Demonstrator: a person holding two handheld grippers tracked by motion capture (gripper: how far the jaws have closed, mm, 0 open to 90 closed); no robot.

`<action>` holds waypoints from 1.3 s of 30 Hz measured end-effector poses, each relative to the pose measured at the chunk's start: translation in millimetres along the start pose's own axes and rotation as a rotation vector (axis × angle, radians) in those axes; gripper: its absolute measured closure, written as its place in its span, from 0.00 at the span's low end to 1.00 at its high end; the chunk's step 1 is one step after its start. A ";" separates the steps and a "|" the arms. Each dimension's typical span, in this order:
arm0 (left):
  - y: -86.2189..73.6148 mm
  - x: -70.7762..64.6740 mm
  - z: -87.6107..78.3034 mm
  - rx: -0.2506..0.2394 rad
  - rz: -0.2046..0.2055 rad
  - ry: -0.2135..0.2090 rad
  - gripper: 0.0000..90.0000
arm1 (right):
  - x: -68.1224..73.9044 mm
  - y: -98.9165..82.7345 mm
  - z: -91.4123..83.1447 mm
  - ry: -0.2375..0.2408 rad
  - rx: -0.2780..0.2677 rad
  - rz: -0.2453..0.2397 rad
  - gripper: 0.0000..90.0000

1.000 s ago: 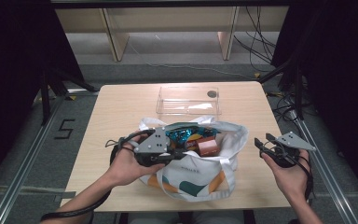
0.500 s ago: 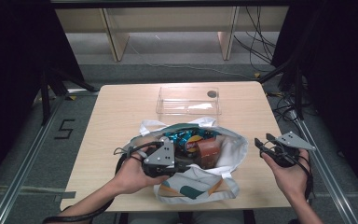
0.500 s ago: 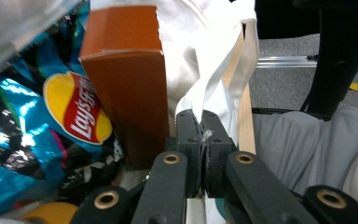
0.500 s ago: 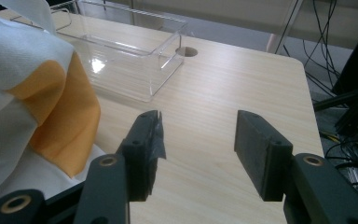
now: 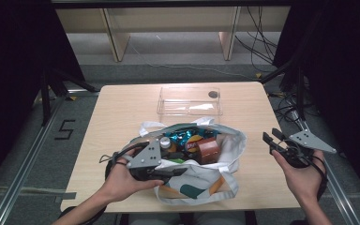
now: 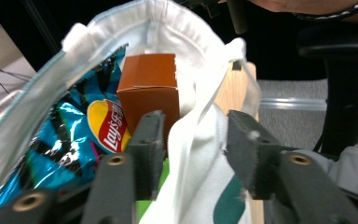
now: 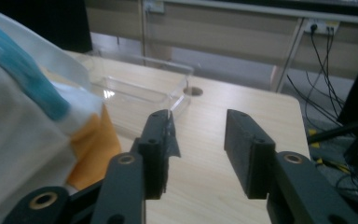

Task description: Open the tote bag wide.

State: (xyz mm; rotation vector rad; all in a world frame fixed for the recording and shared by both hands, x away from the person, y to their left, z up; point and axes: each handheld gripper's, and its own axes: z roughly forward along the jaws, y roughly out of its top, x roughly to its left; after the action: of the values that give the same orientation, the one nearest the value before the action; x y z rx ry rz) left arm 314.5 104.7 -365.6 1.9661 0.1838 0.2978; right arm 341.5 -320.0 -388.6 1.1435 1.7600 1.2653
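A white tote bag lies open on the table, with a brown box and a blue crisp packet inside. My left gripper is at the bag's near rim. In the left gripper view its jaws have just been opening; the white rim hangs loose between them, beside the box and the packet. My right gripper hovers to the right of the bag. Its jaws have just been closing a little and stand apart with nothing between them.
A clear plastic container stands at the far middle of the wooden table, also in the right gripper view past the bag's side. Cables and shelf legs lie beyond the table's far edge.
The left gripper slid toward the table's near edge along the bag's rim and its jaws came apart off the fabric. The bag's mouth gapes wider. The right hand lifted slightly.
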 end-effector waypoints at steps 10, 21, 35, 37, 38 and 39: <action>-37.6 -24.3 36.3 0.174 -0.053 -0.095 0.80 | 28.3 23.1 -13.1 0.095 -0.030 -0.009 0.75; -46.6 -11.1 57.7 0.176 -0.103 0.004 0.85 | 60.6 46.5 -28.2 0.294 -0.113 -0.064 0.79; -45.3 -8.6 58.1 0.176 -0.095 0.026 0.91 | 143.0 45.2 5.4 0.610 0.187 -0.346 0.74; -45.5 -8.3 57.8 0.178 -0.096 0.030 0.93 | 144.3 42.9 9.0 0.611 0.224 -0.366 0.77; -45.6 -7.8 57.8 0.180 -0.096 0.028 0.93 | 145.4 41.2 9.6 0.601 0.237 -0.369 0.79; -45.7 -8.0 58.2 0.177 -0.101 0.028 0.94 | 145.8 39.3 10.2 0.586 0.244 -0.367 0.81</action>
State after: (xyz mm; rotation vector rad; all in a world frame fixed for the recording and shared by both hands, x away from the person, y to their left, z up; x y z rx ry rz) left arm 324.1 69.9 -430.7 2.1205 0.3363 0.2507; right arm 304.7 -176.2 -358.7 0.5431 2.4734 1.2534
